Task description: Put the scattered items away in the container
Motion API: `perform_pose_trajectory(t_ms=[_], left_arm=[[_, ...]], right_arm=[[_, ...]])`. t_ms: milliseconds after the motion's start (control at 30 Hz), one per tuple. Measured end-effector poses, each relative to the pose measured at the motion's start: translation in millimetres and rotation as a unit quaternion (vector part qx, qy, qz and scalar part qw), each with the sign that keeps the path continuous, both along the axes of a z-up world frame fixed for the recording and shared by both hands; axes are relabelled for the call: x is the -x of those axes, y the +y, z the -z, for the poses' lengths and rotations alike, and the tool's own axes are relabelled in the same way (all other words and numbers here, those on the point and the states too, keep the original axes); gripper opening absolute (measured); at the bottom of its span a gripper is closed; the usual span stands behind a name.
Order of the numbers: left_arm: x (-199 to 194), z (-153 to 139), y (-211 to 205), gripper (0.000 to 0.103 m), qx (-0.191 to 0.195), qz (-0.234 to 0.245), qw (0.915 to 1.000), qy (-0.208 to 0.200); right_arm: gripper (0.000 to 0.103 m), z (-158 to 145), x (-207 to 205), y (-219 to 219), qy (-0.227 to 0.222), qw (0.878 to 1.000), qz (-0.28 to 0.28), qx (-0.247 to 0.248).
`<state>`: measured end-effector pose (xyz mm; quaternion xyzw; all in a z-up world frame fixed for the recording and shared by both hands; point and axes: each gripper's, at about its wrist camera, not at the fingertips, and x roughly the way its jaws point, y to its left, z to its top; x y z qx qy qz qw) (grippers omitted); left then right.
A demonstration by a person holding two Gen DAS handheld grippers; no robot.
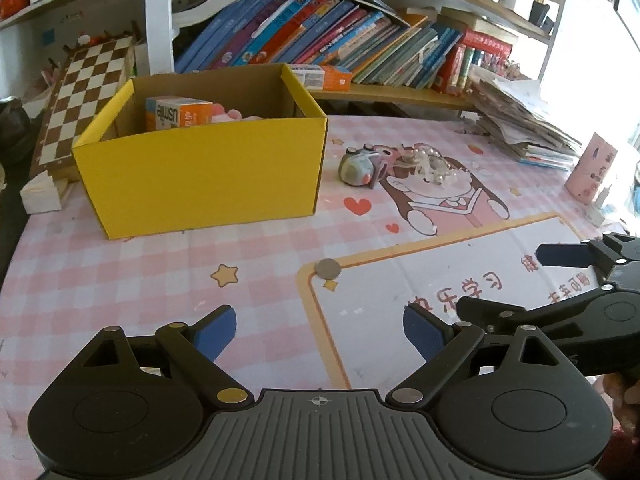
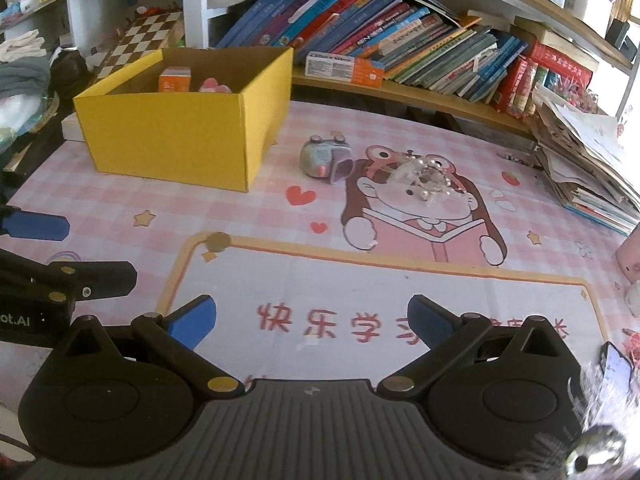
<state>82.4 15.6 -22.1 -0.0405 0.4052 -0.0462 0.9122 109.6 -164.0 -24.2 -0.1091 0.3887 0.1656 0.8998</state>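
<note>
A yellow cardboard box (image 1: 200, 176) (image 2: 172, 136) stands on the pink checked mat and holds an orange carton (image 1: 178, 114) (image 2: 174, 78) and something pink. Right of it lie a small grey toy (image 1: 358, 166) (image 2: 326, 158) and a clear pearl hair clip (image 1: 430, 164) (image 2: 424, 178). A coin (image 1: 327, 269) (image 2: 217, 241) rests nearer me on the mat's yellow border. My left gripper (image 1: 320, 334) hovers open and empty short of the coin. My right gripper (image 2: 312, 326) is open and empty too, over the white panel of the mat. Each gripper shows at the edge of the other's view.
A shelf of slanted books (image 1: 320, 28) (image 2: 380, 28) runs behind the table. A chessboard (image 1: 86, 92) leans left of the box. A loose pile of papers (image 1: 524, 120) (image 2: 584, 160) sits at the right, with a pink item (image 1: 592, 168) near the mat's right edge.
</note>
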Motion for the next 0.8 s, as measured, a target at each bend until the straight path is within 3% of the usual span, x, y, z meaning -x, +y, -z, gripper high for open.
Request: perform_pose_trajectory(t_ms=[800], left_arm=[[-49,6,-87,0.093,-0.024,-0.026,0.9993,0.014]], right_arm=[[0.103,7,-66,-88,0.015,1.0,-0.019,-0.014]])
